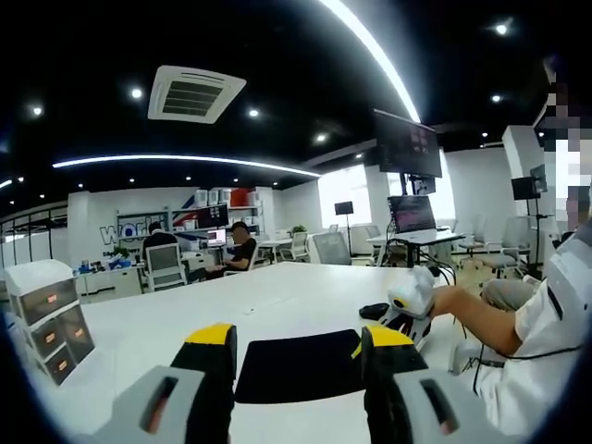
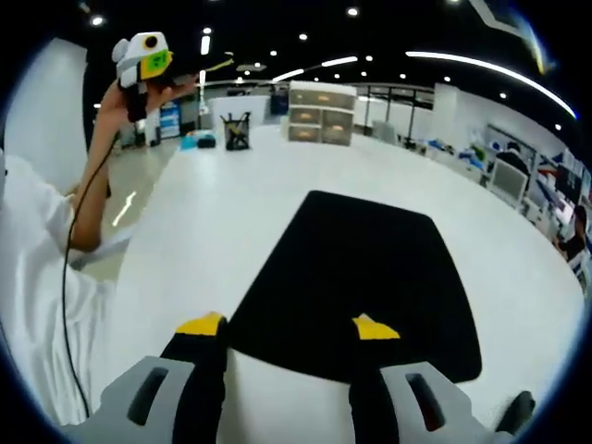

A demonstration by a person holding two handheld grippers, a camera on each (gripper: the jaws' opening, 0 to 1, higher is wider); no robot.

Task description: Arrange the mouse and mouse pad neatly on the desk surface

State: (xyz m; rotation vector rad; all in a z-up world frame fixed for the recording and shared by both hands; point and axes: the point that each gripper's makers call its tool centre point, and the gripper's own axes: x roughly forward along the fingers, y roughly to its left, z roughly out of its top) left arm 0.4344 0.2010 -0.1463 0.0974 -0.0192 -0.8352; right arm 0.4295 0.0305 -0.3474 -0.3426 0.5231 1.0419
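A black mouse pad [image 1: 296,365] lies flat on the white desk [image 1: 277,301], just beyond my left gripper [image 1: 296,338], which is open and holds nothing. To its right sits a small black mouse [image 1: 374,311], next to the right gripper [image 1: 409,298] held in a person's hand. In the right gripper view the mouse pad [image 2: 361,268] spreads ahead of my right gripper [image 2: 288,326], open, with its yellow tips over the pad's near edge. A dark shape, probably the mouse [image 2: 518,410], lies at the lower right. The left gripper [image 2: 143,57] is held up high at the upper left.
A small drawer unit [image 1: 46,319] stands on the desk at the left, seen far off as the drawer unit [image 2: 322,113] beside a black pen holder [image 2: 236,129]. The person's white sleeve [image 2: 32,268] and a cable run along the desk's edge. Office chairs and people sit beyond.
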